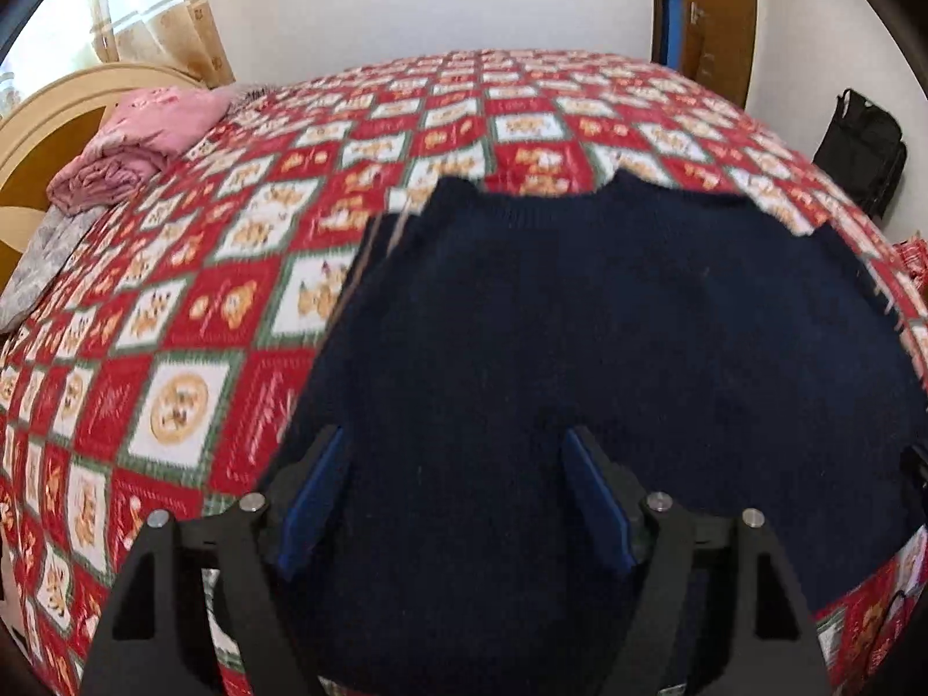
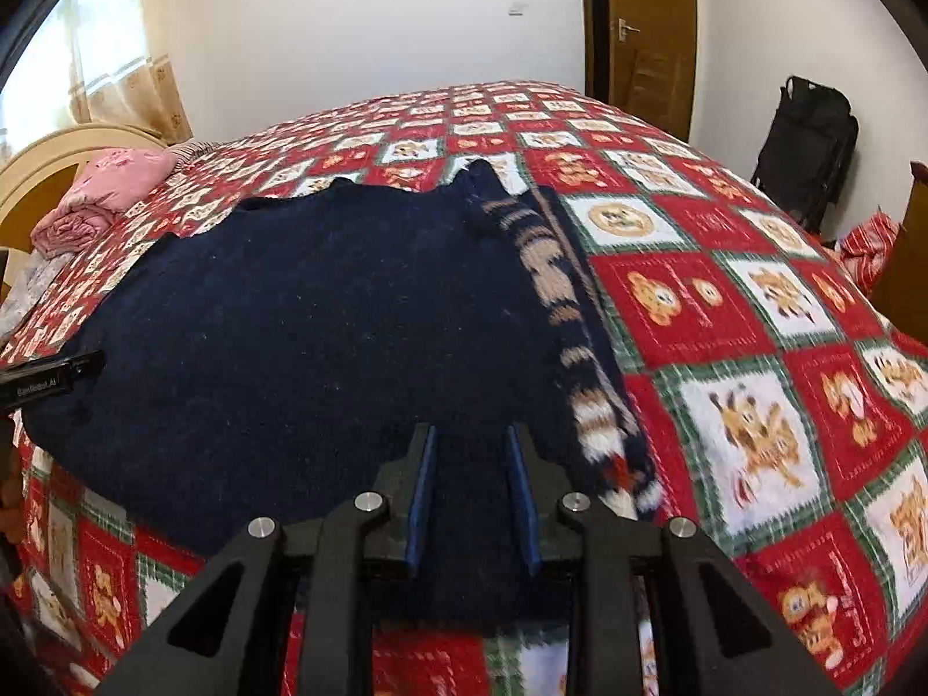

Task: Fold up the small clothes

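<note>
Both claws hover over a dark navy sweater [image 1: 609, 319] spread flat on a bed with a red, white and green patchwork cover [image 1: 191, 348]; the left gripper [image 1: 452, 446] stands with its blue-padded jaws wide apart and nothing between them but the knit seen below, while the right gripper [image 2: 471, 441] has its jaws set narrow, a clear gap showing between the pads, and no cloth pinched in them. Whether either set of fingertips touches the wool cannot be told, since the tips sit against the same dark fabric. Much of the left view is smeared by blur, so the cover's printed squares are hard to read there. The sweater's near hem is hidden behind the black gripper frames in both views, and its far edge with the neckline lies toward the wall. Along the sweater's right side a folded-in strip with a tan and white pattern [image 2: 574, 348] shows in the right view. A black part of the left tool [image 2: 52, 377] pokes in at the left edge of that view, cut off by the frame. Both claws point forward and downward at the garment. Pink folded cloth [image 1: 139, 145] rests near the headboard [image 1: 52, 110], well apart from the sweater
</note>
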{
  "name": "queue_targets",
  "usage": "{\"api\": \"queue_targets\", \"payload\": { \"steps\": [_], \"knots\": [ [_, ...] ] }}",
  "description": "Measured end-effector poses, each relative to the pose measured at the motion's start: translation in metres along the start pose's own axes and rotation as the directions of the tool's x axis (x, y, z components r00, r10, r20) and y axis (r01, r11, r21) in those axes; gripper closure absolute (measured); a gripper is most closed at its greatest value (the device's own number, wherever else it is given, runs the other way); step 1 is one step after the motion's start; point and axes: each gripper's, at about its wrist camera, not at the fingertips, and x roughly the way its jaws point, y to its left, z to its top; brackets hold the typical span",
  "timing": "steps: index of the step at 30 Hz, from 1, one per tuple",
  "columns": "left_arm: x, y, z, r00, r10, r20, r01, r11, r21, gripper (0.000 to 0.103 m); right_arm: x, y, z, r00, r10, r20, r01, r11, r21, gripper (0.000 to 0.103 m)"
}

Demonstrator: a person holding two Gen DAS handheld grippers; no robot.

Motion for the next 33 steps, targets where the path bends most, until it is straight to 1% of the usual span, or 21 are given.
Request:
{"api": "queue_targets", "payload": {
  "steps": [4, 6, 7, 8, 9, 11, 13, 15, 18, 19, 22, 25, 26, 28, 31, 33],
  "knots": [
    [-0.003, 0.007, -0.011, 1.000, -0.013, 0.021, 0.013, 1.000, -0.001, 0.022, -0.006, -0.015, -0.012, 1.000, 0.015, -0.020, -0.015, 1.000, 0.022, 0.079],
    [-0.004, 0.012, -0.014, 0.999, -0.031, 0.028, 0.031, 1.000, -0.006, 0.021, -0.012, -0.021, -0.011, 0.999, 0.023, -0.045, -0.021, 0.998, 0.056, 0.079],
    [-0.005, 0.013, -0.015, 0.999, -0.037, 0.029, 0.037, 0.999, -0.006, 0.021, -0.016, -0.023, -0.008, 0.999, 0.028, -0.043, -0.025, 0.997, 0.076, 0.079],
    [-0.006, 0.013, -0.015, 0.999, -0.042, 0.029, 0.042, 0.999, -0.006, 0.021, -0.025, -0.024, -0.001, 0.999, 0.042, -0.010, -0.041, 0.995, 0.088, 0.079],
    [-0.009, 0.014, -0.015, 0.998, -0.047, 0.030, 0.047, 0.999, -0.006, 0.022, -0.031, -0.021, 0.005, 0.999, 0.046, 0.020, -0.047, 0.996, 0.072, 0.079],
    [-0.013, 0.014, -0.014, 0.998, -0.050, 0.037, 0.051, 0.999, -0.008, 0.021, -0.041, -0.012, 0.028, 0.996, 0.035, 0.084, -0.036, 0.999, 0.011, 0.079],
    [-0.016, 0.018, -0.013, 0.997, -0.051, 0.049, 0.053, 0.998, -0.024, 0.021, -0.042, -0.003, 0.048, 0.993, 0.030, 0.118, -0.029, 1.000, -0.009, 0.078],
    [-0.020, 0.027, -0.013, 0.997, -0.053, 0.061, 0.058, 0.996, -0.072, 0.021, -0.036, 0.007, 0.061, 0.991, 0.063, 0.122, -0.062, 0.998, -0.014, 0.078],
    [-0.023, 0.045, -0.013, 0.997, -0.056, 0.059, 0.063, 0.988, -0.139, 0.020, -0.018, 0.032, 0.069, 0.991, 0.094, 0.095, -0.090, 0.995, -0.046, 0.078],
    [-0.022, 0.048, -0.013, 0.997, -0.048, 0.059, 0.056, 0.988, -0.146, 0.020, -0.014, 0.038, 0.068, 0.990, 0.109, 0.083, -0.106, 0.993, -0.044, 0.078],
    [-0.018, 0.054, -0.013, 0.999, 0.006, 0.047, 0.001, 0.989, -0.151, 0.020, -0.002, 0.072, 0.064, 0.973, 0.225, 0.047, -0.224, 0.974, -0.032, 0.078],
    [-0.010, 0.059, -0.016, 0.999, 0.027, 0.020, -0.023, 0.986, -0.165, 0.020, 0.003, 0.108, 0.050, 0.961, 0.277, 0.016, -0.275, 0.957, -0.096, 0.078],
    [-0.007, 0.060, -0.017, 1.000, 0.026, 0.006, -0.024, 0.985, -0.171, 0.020, 0.006, 0.122, 0.042, 0.958, 0.288, -0.002, -0.286, 0.950, -0.128, 0.078],
    [0.000, 0.061, -0.021, 1.000, 0.014, -0.019, -0.017, 0.984, -0.180, 0.019, 0.012, 0.137, 0.033, 0.958, 0.286, -0.029, -0.287, 0.943, -0.166, 0.078],
    [0.004, 0.062, -0.025, 0.999, 0.026, -0.022, -0.029, 0.981, -0.194, 0.011, 0.031, 0.149, 0.018, 0.960, 0.262, -0.101, -0.277, 0.944, -0.181, 0.077],
    [0.003, 0.063, -0.026, 0.999, 0.032, -0.021, -0.035, 0.980, -0.198, 0.007, 0.031, 0.148, 0.016, 0.960, 0.264, -0.090, -0.276, 0.944, -0.178, 0.077]
  ]
}}
